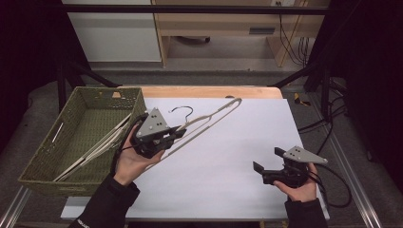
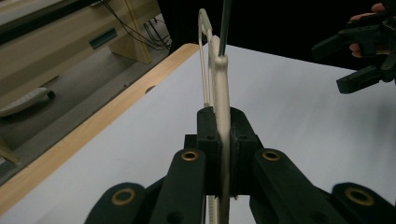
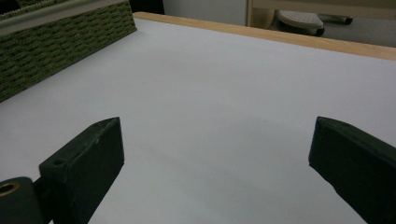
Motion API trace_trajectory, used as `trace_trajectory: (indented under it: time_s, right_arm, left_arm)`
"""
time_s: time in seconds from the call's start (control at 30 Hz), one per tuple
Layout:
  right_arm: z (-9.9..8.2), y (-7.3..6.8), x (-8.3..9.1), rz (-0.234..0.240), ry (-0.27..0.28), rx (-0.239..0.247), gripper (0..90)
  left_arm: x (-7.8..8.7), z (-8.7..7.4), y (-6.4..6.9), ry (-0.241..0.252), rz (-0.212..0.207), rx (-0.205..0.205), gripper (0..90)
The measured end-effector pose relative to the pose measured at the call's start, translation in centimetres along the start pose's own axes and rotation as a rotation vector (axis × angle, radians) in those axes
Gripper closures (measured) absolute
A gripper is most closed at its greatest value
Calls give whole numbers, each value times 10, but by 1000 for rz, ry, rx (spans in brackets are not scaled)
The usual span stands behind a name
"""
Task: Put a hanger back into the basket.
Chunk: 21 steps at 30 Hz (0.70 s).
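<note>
Left gripper (image 1: 177,131) is clamped hard on the cream hanger (image 1: 209,118), jaws pinching its thin arm, as the left gripper view (image 2: 223,135) shows plainly, and the hanger is lifted off the white sheet (image 1: 228,156), slanting up toward one o'clock with its dark hook (image 1: 183,110) near twelve. At nine o'clock from that hand sits the green woven basket (image 1: 43,156), more pale hangers (image 1: 95,147) lying inside. Over at four o'clock, well apart, the right gripper (image 1: 267,160) rests low above the sheet, jaws spread wide with nothing between them.
</note>
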State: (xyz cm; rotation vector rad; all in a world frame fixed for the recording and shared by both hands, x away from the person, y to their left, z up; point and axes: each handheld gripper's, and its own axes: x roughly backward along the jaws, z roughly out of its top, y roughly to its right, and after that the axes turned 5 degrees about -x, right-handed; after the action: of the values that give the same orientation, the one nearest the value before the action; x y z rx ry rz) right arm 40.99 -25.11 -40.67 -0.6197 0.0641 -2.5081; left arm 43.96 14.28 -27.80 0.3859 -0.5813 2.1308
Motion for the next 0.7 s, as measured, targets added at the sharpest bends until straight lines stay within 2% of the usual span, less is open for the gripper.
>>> trace_trajectory:
  time_s: [0.13, 0.37, 0.47, 0.5, 0.57, 0.6, 0.63, 0.7]
  right_arm:
    - [0, 0, 1, -4, 6, 1, 39]
    - [1, 0, 3, -4, 6, 3, 37]
    - [1, 0, 2, 4, 5, 6, 36]
    - [1, -2, 2, 10, 11, -20, 36]
    - [1, -2, 1, 6, 9, -20, 36]
    - [0, 0, 1, -3, 2, 9, 36]
    - [0, 0, 2, 2, -4, 15, 36]
    - [0, -2, 1, 9, 3, -9, 36]
  left_arm:
    - [11, 9, -9, -6, 5, -8, 856]
    - [34, 17, -32, 6, 14, 10, 856]
    - [43, 16, -41, 5, 29, 11, 856]
    - [46, 15, -44, 3, 34, 11, 856]
    - [52, 13, -51, 1, 43, 20, 856]
    - [56, 12, -54, -4, 50, 20, 856]
    - [59, 11, -57, -7, 58, 21, 856]
    - [66, 7, -64, -11, 75, 24, 856]
